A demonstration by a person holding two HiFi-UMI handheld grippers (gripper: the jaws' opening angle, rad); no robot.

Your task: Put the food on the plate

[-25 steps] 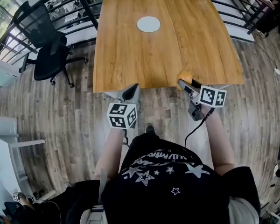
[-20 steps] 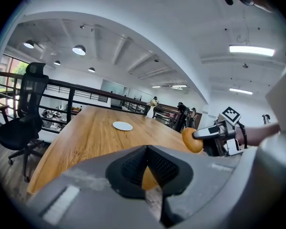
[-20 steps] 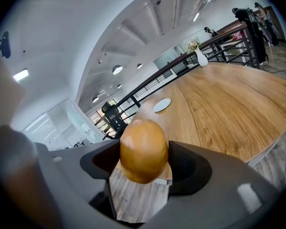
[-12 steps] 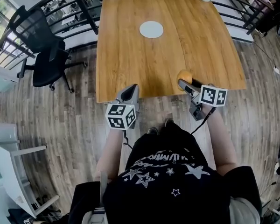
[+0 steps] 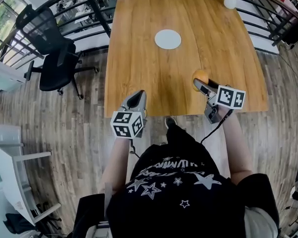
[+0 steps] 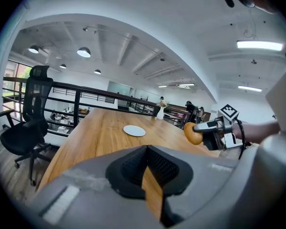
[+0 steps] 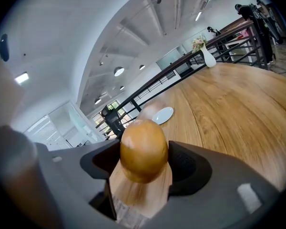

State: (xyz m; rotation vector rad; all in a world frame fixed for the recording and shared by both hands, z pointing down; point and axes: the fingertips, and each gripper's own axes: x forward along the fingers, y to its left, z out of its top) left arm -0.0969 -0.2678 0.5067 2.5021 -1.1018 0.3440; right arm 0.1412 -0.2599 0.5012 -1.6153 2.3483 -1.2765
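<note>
Golden-brown round bun (image 5: 201, 76) was clamped in your right tongs (image 5: 204, 85) above the wooden counter (image 5: 139, 58), lower right, well apart from the bare white round plate (image 5: 168, 39) at upper centre. Your left tongs (image 5: 135, 99) were together, empty. Carrying and placing remained.

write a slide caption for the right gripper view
Right tongs grip a golden-brown roll over the wooden table, white plate ahead.
</note>
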